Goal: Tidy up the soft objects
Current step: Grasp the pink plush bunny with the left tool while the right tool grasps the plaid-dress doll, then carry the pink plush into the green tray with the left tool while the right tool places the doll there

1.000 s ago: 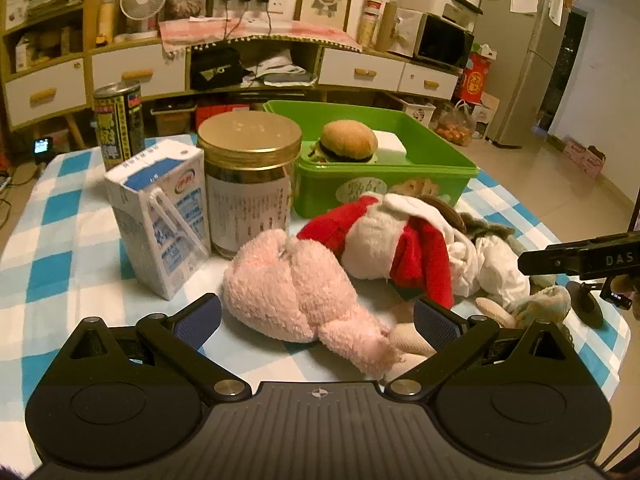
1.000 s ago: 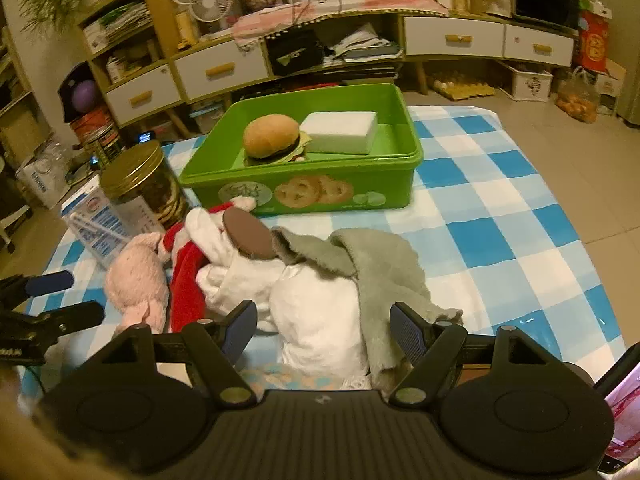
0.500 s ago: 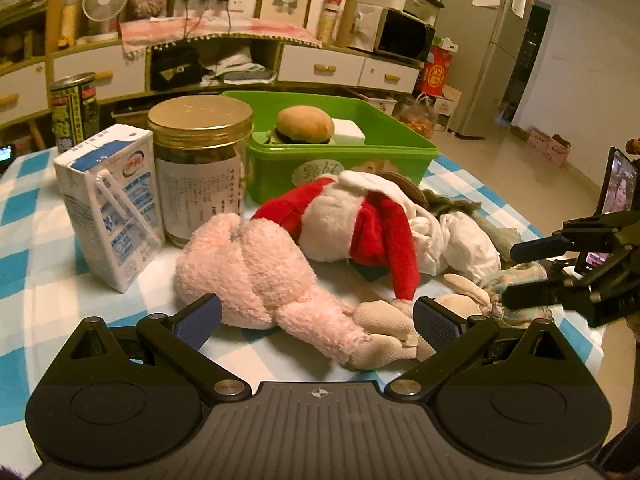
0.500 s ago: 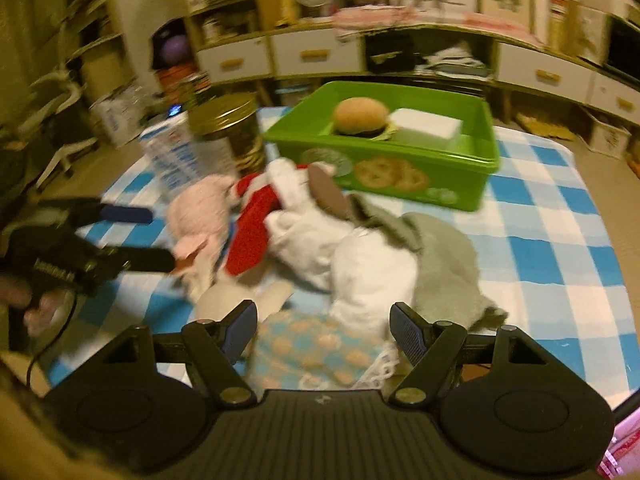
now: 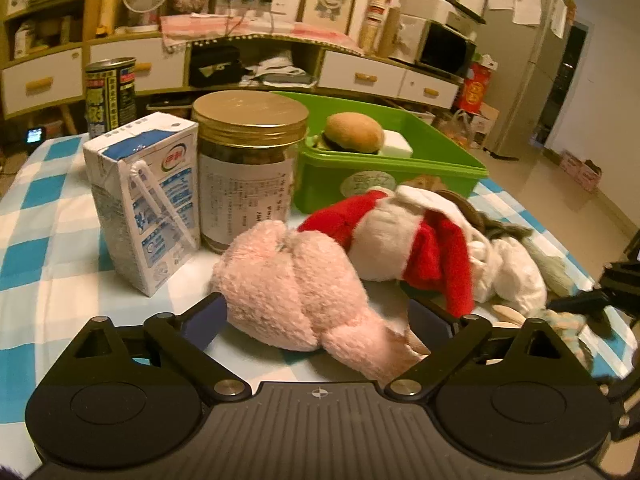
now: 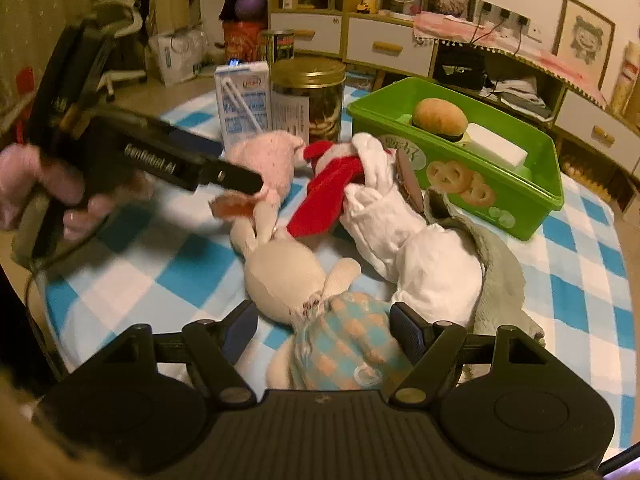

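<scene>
A pink plush [image 5: 296, 280] lies on the checked tablecloth between the fingers of my left gripper [image 5: 318, 316]. Its jaws are closing and the pads are not pressing on the plush. Behind it lie a red-and-white plush [image 5: 400, 236], white cloth [image 6: 432, 260] and grey cloth [image 6: 500, 280]. My right gripper [image 6: 324, 328] stands open astride a cream bunny doll [image 6: 284, 272] in a blue-and-orange checked dress, with a gap at the left pad. The green bin [image 5: 400, 184] holds a burger toy [image 5: 354, 134] and a white block [image 5: 396, 146].
A milk carton [image 5: 148, 200], a gold-lidded jar [image 5: 248, 168] and a dark can [image 5: 110, 96] stand left of the bin. In the right wrist view a hand [image 6: 24, 184] holds the left gripper at the table's left side. The table edge runs close on the right.
The right gripper has rolled and swung left and down over the cream doll. The left gripper has edged closer to the pink plush, which now lies between its slightly narrower fingers.
</scene>
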`<control>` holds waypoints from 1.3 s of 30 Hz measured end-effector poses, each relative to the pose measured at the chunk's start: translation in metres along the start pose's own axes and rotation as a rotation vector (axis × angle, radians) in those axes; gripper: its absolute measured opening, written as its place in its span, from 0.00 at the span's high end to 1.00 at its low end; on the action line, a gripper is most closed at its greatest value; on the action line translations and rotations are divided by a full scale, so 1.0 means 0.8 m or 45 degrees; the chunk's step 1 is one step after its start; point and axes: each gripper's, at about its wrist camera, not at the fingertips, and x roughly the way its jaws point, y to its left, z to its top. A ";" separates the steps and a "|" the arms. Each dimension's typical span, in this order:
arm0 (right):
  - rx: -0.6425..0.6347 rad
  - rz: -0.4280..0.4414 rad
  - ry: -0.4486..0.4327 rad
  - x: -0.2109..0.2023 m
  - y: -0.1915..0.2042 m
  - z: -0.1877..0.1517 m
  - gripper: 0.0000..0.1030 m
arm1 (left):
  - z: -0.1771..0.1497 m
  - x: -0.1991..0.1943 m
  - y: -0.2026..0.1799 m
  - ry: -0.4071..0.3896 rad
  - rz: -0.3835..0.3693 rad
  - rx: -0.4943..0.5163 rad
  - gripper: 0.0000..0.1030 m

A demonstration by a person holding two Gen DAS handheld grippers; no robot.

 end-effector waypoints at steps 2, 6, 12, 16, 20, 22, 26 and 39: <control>-0.036 -0.029 0.019 0.005 0.004 -0.002 0.63 | 0.000 0.004 0.003 0.003 0.011 -0.014 0.14; -0.143 -0.101 0.057 0.017 0.017 -0.009 0.69 | 0.001 0.008 0.005 -0.007 0.039 -0.028 0.19; -0.213 -0.151 0.033 0.017 0.021 -0.010 0.84 | 0.004 0.008 0.004 -0.012 0.054 -0.031 0.33; -0.196 -0.134 0.008 0.011 0.018 -0.009 0.87 | 0.005 0.005 0.000 -0.012 0.070 -0.020 0.36; -0.161 -0.091 -0.014 0.005 0.018 -0.004 0.87 | 0.009 -0.002 0.001 -0.015 0.052 -0.038 0.36; -0.125 -0.063 -0.030 0.001 0.015 -0.001 0.87 | 0.012 -0.007 0.002 -0.020 0.042 -0.046 0.36; -0.023 -0.013 -0.059 -0.004 0.005 0.006 0.88 | 0.017 -0.017 0.005 -0.030 0.027 -0.071 0.36; 0.269 0.112 -0.151 -0.024 -0.032 0.018 0.88 | 0.035 -0.046 -0.002 -0.100 -0.041 -0.088 0.36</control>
